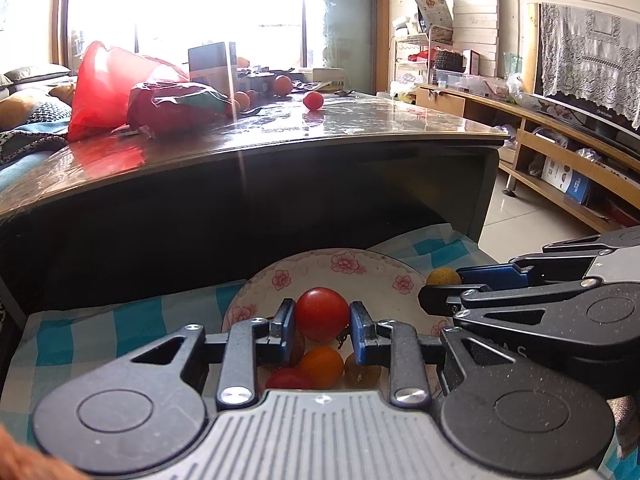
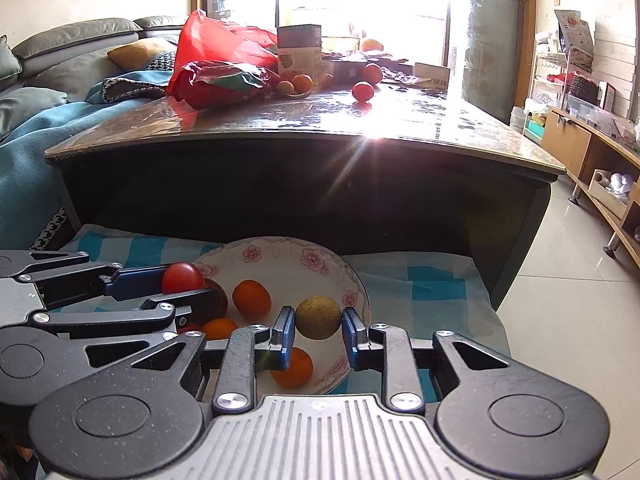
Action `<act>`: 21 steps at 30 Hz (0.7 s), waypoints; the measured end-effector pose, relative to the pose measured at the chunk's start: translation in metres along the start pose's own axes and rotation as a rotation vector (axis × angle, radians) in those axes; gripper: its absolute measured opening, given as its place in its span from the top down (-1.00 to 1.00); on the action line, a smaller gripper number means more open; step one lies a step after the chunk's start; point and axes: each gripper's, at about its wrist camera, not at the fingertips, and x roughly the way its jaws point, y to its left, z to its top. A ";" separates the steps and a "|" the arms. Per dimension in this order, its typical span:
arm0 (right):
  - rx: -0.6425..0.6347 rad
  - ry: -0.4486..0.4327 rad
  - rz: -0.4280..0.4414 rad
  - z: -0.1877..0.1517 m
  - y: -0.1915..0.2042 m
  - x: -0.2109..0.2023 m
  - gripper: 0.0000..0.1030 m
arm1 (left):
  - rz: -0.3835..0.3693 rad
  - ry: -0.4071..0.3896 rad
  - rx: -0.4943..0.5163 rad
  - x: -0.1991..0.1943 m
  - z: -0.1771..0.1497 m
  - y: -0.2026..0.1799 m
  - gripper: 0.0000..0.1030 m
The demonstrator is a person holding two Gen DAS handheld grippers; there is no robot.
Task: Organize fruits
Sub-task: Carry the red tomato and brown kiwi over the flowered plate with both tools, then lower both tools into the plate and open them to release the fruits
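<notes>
A white floral bowl [image 1: 372,276] [image 2: 280,256] sits on a blue checked cloth and holds several small fruits, orange [image 2: 251,299] and red. My left gripper [image 1: 322,322] is shut on a red cherry tomato [image 1: 322,312] just above the bowl; it also shows in the right wrist view [image 2: 182,278]. My right gripper [image 2: 319,326] is shut on a yellow-green round fruit [image 2: 318,317] over the bowl's right part, seen too in the left wrist view [image 1: 442,277]. More fruit lies on the table: a red tomato [image 1: 313,100] [image 2: 363,91] and orange ones [image 2: 302,83].
A dark glass-topped table [image 1: 360,128] stands right behind the bowl, its edge overhanging. On it are red plastic bags [image 1: 108,84], a box [image 1: 212,66] and clutter. A sofa with blankets [image 2: 48,120] is left; wooden shelving [image 1: 560,152] and tiled floor are right.
</notes>
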 end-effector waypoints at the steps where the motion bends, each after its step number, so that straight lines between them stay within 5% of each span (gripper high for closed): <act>1: 0.001 0.000 0.000 0.001 0.000 0.001 0.63 | 0.000 0.000 0.000 0.002 0.000 0.000 0.27; 21: 0.034 0.017 0.045 0.002 -0.010 0.037 0.58 | -0.003 0.024 -0.027 0.034 -0.006 0.007 0.27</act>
